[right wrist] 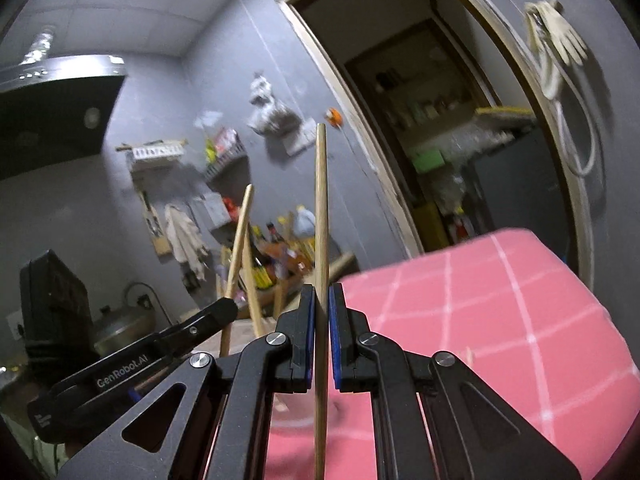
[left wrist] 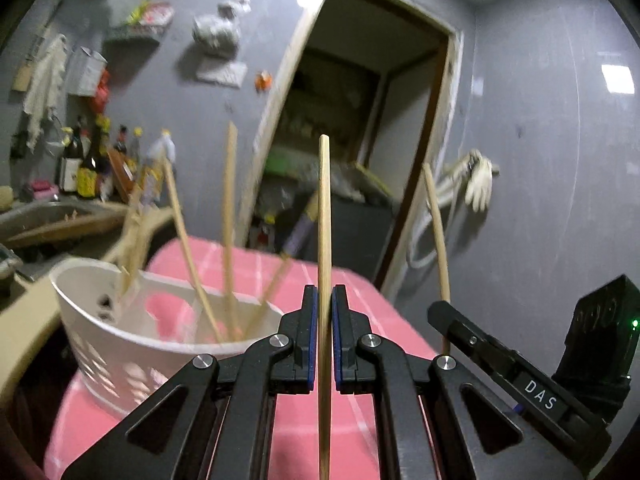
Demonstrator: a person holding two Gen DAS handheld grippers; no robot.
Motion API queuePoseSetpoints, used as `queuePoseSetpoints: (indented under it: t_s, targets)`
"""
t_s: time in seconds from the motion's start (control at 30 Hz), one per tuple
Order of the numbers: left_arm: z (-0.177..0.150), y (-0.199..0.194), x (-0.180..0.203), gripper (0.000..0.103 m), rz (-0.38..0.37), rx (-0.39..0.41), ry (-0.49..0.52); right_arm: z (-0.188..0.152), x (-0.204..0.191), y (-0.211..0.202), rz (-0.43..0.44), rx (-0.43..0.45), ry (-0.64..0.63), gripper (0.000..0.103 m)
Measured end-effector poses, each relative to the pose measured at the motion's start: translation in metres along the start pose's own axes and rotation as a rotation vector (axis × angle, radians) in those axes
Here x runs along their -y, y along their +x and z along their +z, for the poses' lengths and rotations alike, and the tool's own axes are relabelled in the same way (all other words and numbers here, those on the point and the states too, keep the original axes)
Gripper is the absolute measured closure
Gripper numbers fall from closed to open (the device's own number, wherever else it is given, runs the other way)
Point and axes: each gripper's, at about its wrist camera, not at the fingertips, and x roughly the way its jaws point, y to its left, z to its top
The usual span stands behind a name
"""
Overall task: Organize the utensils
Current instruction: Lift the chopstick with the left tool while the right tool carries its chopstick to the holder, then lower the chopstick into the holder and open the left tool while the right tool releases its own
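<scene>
We find a pink checked tablecloth [left wrist: 352,288] covering the work surface, with a grey kitchen wall and an open doorway [left wrist: 360,120] behind it. On the cloth, to the left in the left wrist view, stands a white perforated holder [left wrist: 120,340]. Several wooden chopsticks [left wrist: 229,232] already stand in it, leaning at differing angles with their upper ends splayed apart.

We judge the task partly done: those sticks are housed, and two more are in hand and not yet placed. Whether other utensils remain loose on the cloth we cannot tell; a small pale fragment near the right gripper's linkage is too blurred to identify.

The left gripper [left wrist: 325,300] is closed down to a narrow slit, its blue pads clamped on a single chopstick [left wrist: 324,208]. That stick's long axis runs upright through the jaws, one end up toward the doorway, the other passing below the frame.

The right gripper [right wrist: 321,300] is likewise pinched tight on a second chopstick [right wrist: 321,208], also upright and tilted very slightly. Each gripper appears at the edge of the other's view, beside one another, near the holder.
</scene>
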Motion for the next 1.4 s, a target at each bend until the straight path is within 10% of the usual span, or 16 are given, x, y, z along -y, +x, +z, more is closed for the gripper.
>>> queuePoseSetpoints:
  t_s: [0.47, 1.4]
  targets:
    - [0.068, -0.029, -0.126, 0.098, 0.186, 0.276, -0.064, 0.022, -0.054, 0.079, 0.110, 0.183, -0.027, 0.098]
    - [0.017, 0.005, -0.134, 0.098, 0.293, 0.183, -0.031, -0.025, -0.048, 0.106, 0.016, 0.017, -0.145, 0.098]
